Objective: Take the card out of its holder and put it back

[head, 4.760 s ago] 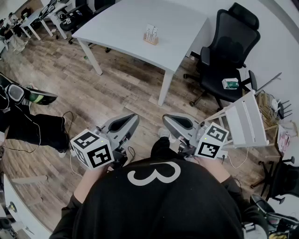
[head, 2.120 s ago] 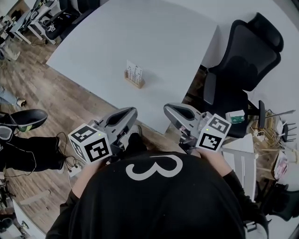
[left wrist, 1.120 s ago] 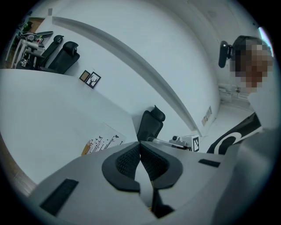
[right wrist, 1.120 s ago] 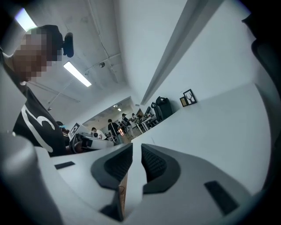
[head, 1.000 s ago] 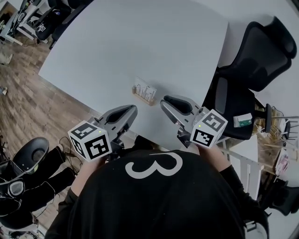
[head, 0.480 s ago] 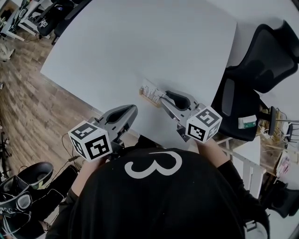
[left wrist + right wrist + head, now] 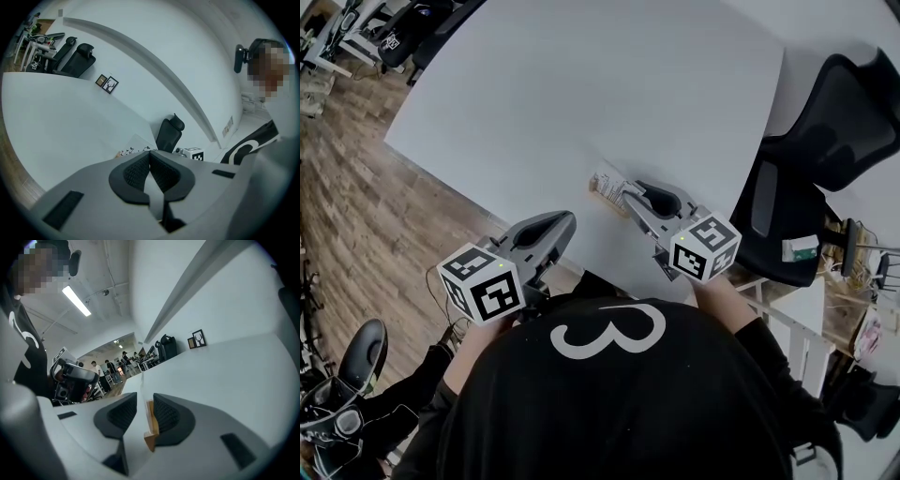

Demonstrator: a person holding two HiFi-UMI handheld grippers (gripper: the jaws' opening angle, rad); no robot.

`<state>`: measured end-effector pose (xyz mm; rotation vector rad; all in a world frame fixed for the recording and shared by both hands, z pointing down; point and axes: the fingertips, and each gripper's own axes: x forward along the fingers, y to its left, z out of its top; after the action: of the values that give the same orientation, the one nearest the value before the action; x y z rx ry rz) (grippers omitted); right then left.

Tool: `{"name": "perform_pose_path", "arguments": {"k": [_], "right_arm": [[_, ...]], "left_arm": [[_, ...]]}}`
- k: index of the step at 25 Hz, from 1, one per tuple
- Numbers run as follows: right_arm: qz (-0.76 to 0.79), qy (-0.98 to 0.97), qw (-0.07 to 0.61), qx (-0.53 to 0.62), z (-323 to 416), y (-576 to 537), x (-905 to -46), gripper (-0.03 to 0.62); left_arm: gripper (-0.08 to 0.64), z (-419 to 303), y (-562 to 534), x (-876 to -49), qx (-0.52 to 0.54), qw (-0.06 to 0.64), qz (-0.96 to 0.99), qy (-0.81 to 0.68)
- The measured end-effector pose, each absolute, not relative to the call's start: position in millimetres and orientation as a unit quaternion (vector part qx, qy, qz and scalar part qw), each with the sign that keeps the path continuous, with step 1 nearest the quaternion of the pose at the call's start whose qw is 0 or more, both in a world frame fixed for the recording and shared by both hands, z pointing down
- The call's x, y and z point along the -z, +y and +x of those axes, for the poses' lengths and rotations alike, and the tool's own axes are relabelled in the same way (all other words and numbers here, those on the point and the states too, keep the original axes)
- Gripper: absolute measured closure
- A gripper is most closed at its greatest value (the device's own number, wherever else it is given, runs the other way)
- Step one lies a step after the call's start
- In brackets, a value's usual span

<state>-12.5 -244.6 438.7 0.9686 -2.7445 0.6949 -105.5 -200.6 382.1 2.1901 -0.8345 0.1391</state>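
Right tongs (image 7: 627, 193) first: we hold them open over the near part of the white worktop (image 7: 581, 84), their jaws having just been opening. They straddle one end of the wooden holder (image 7: 598, 195). In the right gripper view, that wooden end lies just beside the pad at the view's right (whether it touches, we cannot tell). A clear gap separates the other pad from the card (image 7: 604, 178). The card stands upright in its holder and is seen edge-on between the jaws; neither pad presses on it.

Our left tongs (image 7: 566, 221) are closed. In the left gripper view their ribbed pads meet at the tip with nothing between them. They hang at the worktop's near edge, to the left of the holder and apart from it.

Beyond the worktop's right side stands a black office chair (image 7: 830, 122). Wooden floor (image 7: 356, 178) shows at the left.
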Motion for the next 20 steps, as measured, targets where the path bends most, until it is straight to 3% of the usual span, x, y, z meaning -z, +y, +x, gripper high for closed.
{"name": "perform_pose_path", "arguments": {"k": [20], "right_arm": [[0.337, -0.917, 0.08, -0.197, -19.2, -248.7, -436.9, 0.564]], "left_arm": [[0.546, -115.1, -201.7, -393.8, -0.065, 0.4, 0.85, -0.336]]}}
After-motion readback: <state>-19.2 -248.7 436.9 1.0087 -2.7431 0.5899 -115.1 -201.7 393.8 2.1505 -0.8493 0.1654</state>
